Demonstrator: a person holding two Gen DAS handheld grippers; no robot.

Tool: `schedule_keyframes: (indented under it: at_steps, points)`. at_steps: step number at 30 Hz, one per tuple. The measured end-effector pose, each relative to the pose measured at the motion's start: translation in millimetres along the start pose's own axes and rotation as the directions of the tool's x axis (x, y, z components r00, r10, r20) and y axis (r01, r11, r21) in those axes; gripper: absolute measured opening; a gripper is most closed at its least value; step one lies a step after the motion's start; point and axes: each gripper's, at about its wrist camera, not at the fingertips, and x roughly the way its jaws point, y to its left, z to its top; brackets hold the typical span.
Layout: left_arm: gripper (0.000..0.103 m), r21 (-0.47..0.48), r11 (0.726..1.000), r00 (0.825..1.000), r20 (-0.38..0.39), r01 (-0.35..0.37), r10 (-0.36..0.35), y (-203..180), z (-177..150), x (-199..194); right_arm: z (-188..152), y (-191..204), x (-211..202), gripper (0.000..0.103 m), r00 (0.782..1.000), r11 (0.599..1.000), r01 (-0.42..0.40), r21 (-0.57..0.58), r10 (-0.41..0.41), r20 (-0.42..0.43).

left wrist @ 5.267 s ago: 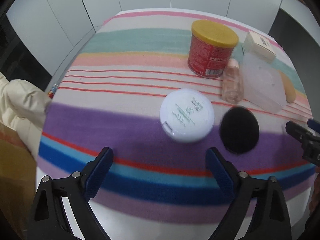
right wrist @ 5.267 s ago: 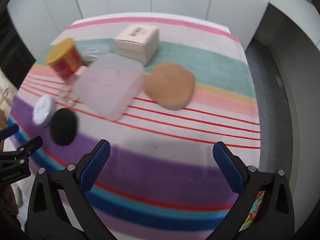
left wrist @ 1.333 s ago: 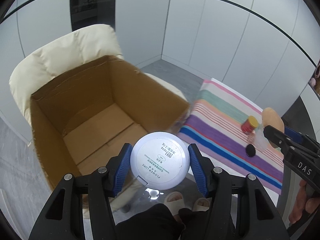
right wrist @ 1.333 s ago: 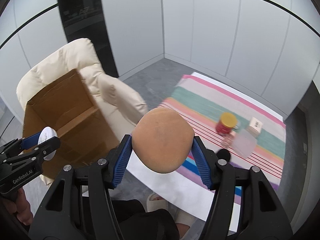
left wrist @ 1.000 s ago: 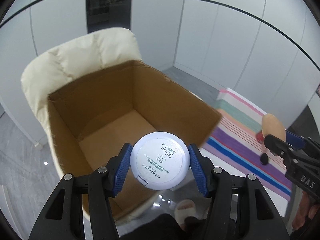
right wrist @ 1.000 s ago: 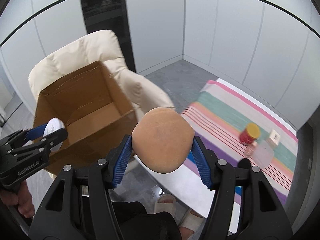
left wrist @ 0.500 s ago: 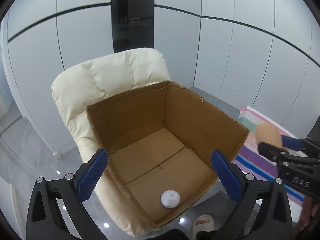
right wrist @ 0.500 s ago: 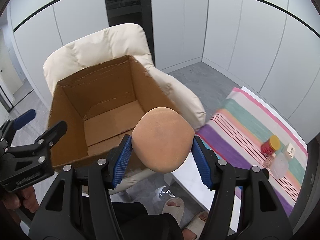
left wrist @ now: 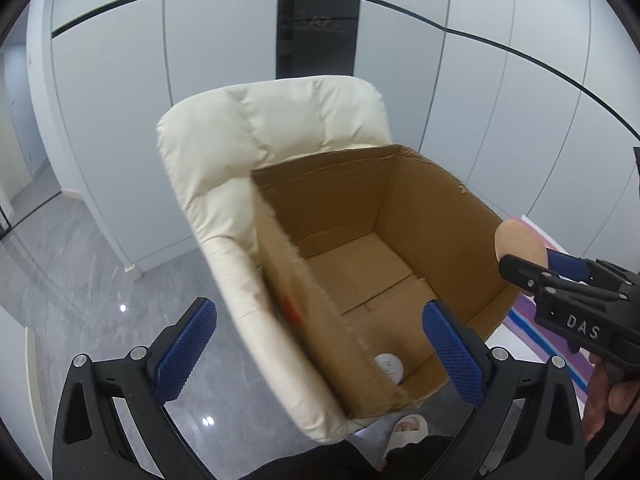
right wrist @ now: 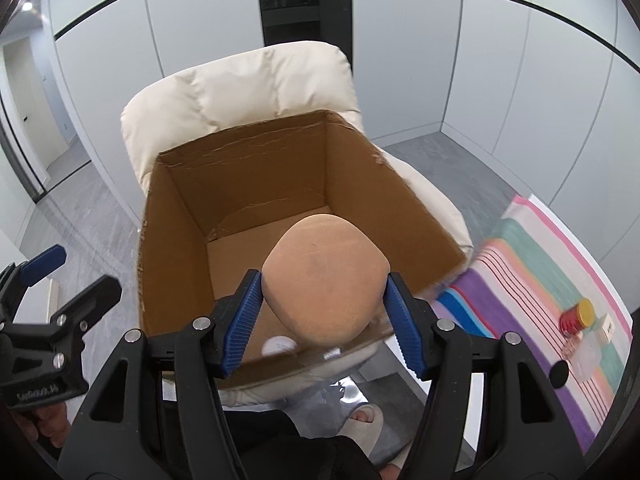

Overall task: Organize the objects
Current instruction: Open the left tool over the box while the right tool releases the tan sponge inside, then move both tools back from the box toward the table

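The left gripper [left wrist: 320,344], clamped on the white compact [left wrist: 389,365] a second ago, now gapes empty; the compact lies in the cardboard box [right wrist: 256,184] below. The right gripper [right wrist: 323,312] still pinches the tan sponge [right wrist: 326,276] above the box, likely next to drop.

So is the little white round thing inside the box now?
Yes, inside. The white compact lies on the floor of the cardboard box, near its front wall.

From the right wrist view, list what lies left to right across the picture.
left gripper → cardboard box → tan sponge in the right gripper → striped cloth → red can
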Motion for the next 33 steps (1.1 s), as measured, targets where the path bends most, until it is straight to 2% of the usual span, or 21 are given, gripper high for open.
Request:
schedule_keyframes:
  at_steps: [9,12,14,20,25,33]
  points:
    - [0.103,-0.035,0.998,0.999,-0.009,-0.048,0.047,37,-9,-10,7,43,11,0.065,0.999,0.998,-0.049,-0.051,0.049,-0.007]
    - [0.103,-0.047,0.997,0.998,-0.014,-0.062,0.061,47,-9,-10,7,54,12,0.073,0.999,0.997,-0.045,-0.068,0.045,0.006]
    - [0.103,-0.051,0.996,0.997,-0.014,-0.070,0.069,50,-9,-10,8,58,13,0.086,0.999,0.997,-0.039,-0.070,0.040,0.014]
    - [0.103,-0.055,0.996,0.997,-0.015,-0.072,0.071,48,-7,-7,10,57,4,0.103,0.997,0.998,-0.030,-0.064,0.034,0.073]
    - [0.103,-0.041,0.997,0.998,-0.013,-0.064,0.064,34,-5,-5,10,42,6,0.103,0.999,0.999,-0.025,-0.032,0.027,0.046]
    - [0.103,0.003,0.999,0.999,-0.015,-0.036,0.036,2,-1,3,4,8,-3,0.103,0.999,1.000,0.002,0.009,-0.002,0.050]
